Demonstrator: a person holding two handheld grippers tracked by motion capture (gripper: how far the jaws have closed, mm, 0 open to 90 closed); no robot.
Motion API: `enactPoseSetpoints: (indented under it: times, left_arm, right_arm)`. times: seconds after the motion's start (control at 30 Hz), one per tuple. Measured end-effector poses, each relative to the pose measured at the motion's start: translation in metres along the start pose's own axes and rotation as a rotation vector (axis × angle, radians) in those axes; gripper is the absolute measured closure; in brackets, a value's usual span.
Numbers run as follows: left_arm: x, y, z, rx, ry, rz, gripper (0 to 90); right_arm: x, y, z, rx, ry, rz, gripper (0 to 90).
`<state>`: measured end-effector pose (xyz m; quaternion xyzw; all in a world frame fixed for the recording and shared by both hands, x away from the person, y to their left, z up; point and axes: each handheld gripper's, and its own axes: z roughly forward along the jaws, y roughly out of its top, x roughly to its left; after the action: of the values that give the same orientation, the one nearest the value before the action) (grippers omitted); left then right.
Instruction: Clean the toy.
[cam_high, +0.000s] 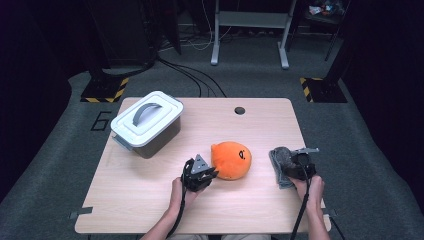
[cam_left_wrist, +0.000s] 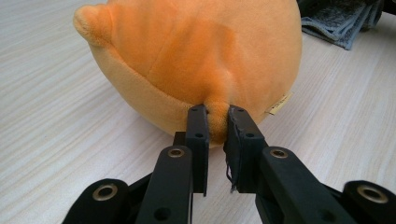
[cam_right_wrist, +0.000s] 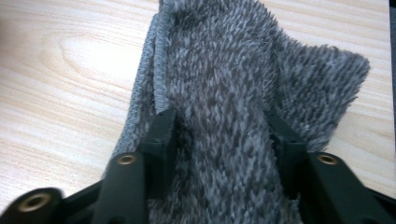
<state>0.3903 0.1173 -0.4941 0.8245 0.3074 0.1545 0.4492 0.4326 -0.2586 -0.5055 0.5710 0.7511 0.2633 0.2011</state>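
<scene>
Dark floor is surrounding the worktop (cam_high: 150, 200), where a lidded box (cam_high: 146, 124) is sitting. Left fingers (cam_left_wrist: 216, 122) are pinching the plush (cam_left_wrist: 196, 60) at centre. Right fingers (cam_right_wrist: 224, 135) are clamping the grey towel (cam_right_wrist: 243, 79) near the right edge.

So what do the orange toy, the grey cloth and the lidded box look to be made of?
Orange toy: soft plush, short velvety nap; a fold pinches up between the left claw.
Grey cloth: fluffy long-pile fabric, probably microfibre, with a stitched hem; it bunches inside the right claw.
Lidded box: likely hard plastic, smooth matte, white lid with grey handle.
</scene>
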Motion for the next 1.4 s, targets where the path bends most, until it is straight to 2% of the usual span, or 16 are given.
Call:
enactPoseSetpoints:
  times: [0.03,0.17,0.33,0.5,0.53,0.67,0.87,1.1,1.2,1.4]
  left_arm:
    - [0.000,0.000,0.000,0.000,-0.001,0.000,79.7]
    - [0.001,0.000,0.000,-0.001,-0.010,-0.015,79.7]
    - [0.000,0.001,0.000,-0.008,-0.009,-0.015,79.8]
    - [-0.002,0.003,0.000,-0.010,-0.012,-0.016,79.9]
    - [-0.003,0.003,0.000,-0.019,-0.006,-0.021,79.9]
    - [-0.004,0.003,0.001,-0.017,-0.008,-0.023,79.9]
    - [-0.004,0.004,0.000,-0.016,0.000,-0.012,79.9]
    - [-0.004,0.006,0.000,-0.014,-0.013,-0.020,79.9]
    - [-0.004,0.006,0.000,-0.022,-0.006,-0.014,79.9]
    - [-0.003,0.006,0.000,-0.014,-0.010,-0.012,79.9]
  right_arm:
    - [0.002,0.000,-0.001,0.003,0.003,0.016,57.6]
    - [0.000,-0.002,-0.001,-0.012,0.011,0.014,67.0]
    - [0.000,-0.007,-0.002,-0.041,0.018,0.039,72.9]
    - [-0.004,-0.007,-0.003,-0.057,0.029,0.052,73.8]
    - [-0.004,-0.007,-0.004,-0.054,0.030,0.067,73.9]
    - [-0.006,-0.007,-0.008,-0.069,0.034,0.050,74.3]
    - [-0.008,-0.004,-0.020,-0.107,0.057,0.062,74.6]
    - [-0.004,0.002,-0.032,-0.137,0.082,0.053,74.6]
    - [-0.001,0.006,-0.038,-0.147,0.095,0.054,74.5]
    - [0.008,0.018,-0.050,-0.184,0.133,0.042,74.4]
